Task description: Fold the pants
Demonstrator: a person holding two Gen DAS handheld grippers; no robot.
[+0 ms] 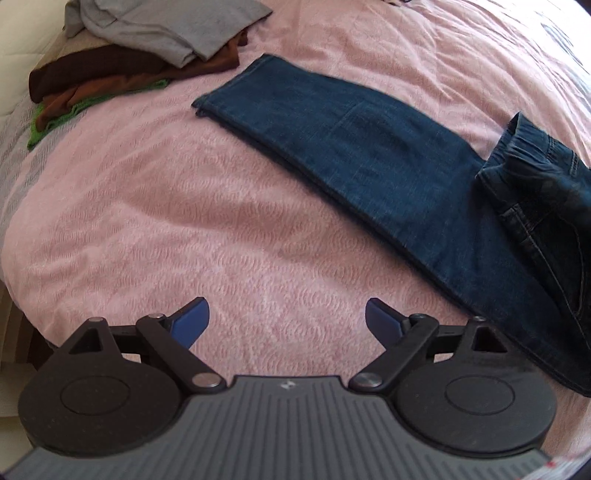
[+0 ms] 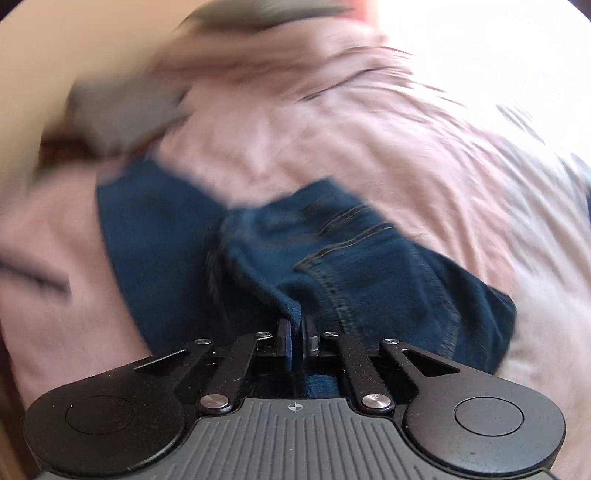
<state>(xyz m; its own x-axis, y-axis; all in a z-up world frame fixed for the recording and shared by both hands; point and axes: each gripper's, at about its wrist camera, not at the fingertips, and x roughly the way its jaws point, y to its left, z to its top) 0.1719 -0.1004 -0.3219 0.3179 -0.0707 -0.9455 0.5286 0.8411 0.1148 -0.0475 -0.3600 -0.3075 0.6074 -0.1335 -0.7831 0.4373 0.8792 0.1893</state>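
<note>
Dark blue jeans [image 1: 369,147] lie on the pink bedspread [image 1: 166,221], the legs stretched flat toward the upper left. Their waistband end [image 1: 535,177] is lifted and folded over at the right edge of the left wrist view. My left gripper [image 1: 287,321] hangs open over bare bedspread, left of the jeans and touching nothing. In the blurred right wrist view my right gripper [image 2: 295,339] is shut on a pinched fold of the jeans [image 2: 332,266] near a stitched seam. Denim bunches up right in front of its fingers.
A pile of clothes sits at the upper left: a grey garment [image 1: 166,26], brown ones [image 1: 103,77] and a green one [image 1: 55,118]. The bed's edge [image 1: 11,306] runs down the far left. Rumpled pink bedspread [image 2: 369,129] spreads beyond the jeans.
</note>
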